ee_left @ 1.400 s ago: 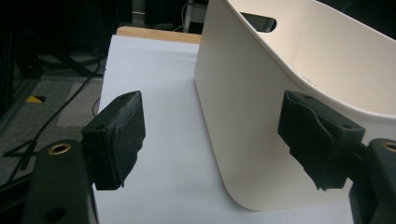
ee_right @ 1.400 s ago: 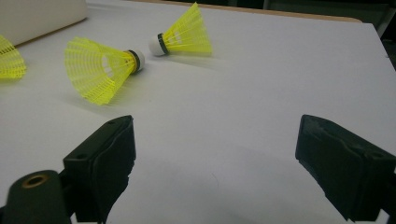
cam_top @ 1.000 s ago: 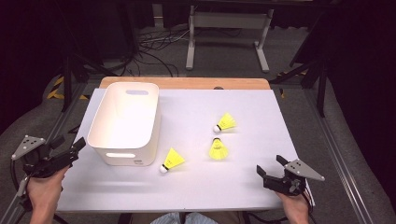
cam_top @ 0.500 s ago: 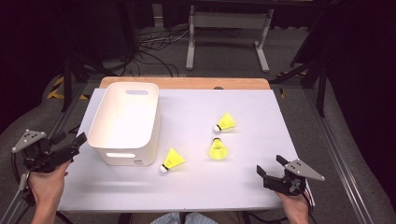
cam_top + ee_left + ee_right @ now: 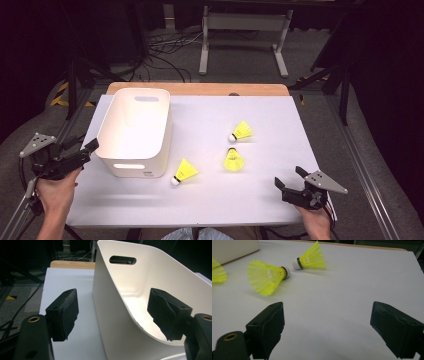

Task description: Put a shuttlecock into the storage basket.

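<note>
White plastic bin (image 5: 134, 131), empty, slot handles; three yellow shuttlecocks (image 5: 234, 160) beside. Left tool (image 5: 113, 315), right tool (image 5: 327, 330) spread.

Lab: dark curtains (image 5: 30, 60), floor cables (image 5: 165, 50), metal stand (image 5: 242, 35).

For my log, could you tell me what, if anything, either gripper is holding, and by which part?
Nothing is held. The left gripper, jaws open, straddles the white plastic bin's wall; the right gripper is open over bare table.
</note>
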{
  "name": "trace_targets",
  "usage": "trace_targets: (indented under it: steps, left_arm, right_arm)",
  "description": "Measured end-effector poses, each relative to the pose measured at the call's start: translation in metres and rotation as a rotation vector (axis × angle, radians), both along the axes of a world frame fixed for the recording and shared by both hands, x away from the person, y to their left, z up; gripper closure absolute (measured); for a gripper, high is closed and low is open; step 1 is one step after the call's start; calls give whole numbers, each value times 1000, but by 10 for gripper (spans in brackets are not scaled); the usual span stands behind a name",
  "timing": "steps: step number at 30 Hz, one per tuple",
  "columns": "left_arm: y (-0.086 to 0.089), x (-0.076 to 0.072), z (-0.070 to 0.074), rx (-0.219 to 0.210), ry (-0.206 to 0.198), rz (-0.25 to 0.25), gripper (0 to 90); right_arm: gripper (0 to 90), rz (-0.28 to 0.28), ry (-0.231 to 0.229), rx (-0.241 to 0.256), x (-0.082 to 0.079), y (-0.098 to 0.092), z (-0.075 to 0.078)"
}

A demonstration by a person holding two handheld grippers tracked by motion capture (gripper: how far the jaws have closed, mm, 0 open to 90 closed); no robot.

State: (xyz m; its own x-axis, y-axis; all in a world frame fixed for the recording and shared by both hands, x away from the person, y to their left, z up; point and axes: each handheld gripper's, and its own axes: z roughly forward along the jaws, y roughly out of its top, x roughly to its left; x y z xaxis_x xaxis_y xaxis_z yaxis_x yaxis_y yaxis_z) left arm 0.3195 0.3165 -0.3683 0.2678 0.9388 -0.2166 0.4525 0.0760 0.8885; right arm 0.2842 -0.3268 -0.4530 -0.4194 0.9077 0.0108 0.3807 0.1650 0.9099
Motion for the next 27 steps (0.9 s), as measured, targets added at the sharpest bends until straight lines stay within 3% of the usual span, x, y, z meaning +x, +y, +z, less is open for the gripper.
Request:
trace_targets:
  steps: [12, 27]
  left_arm:
    - [-9, 4, 2, 22, 30, -25, 292]
    - [-25, 7, 8, 10, 38, -77, 326]
  right_arm:
    - [128, 4, 2, -1, 0, 1, 0]
    - [128, 7, 4, -1, 0, 1, 0]
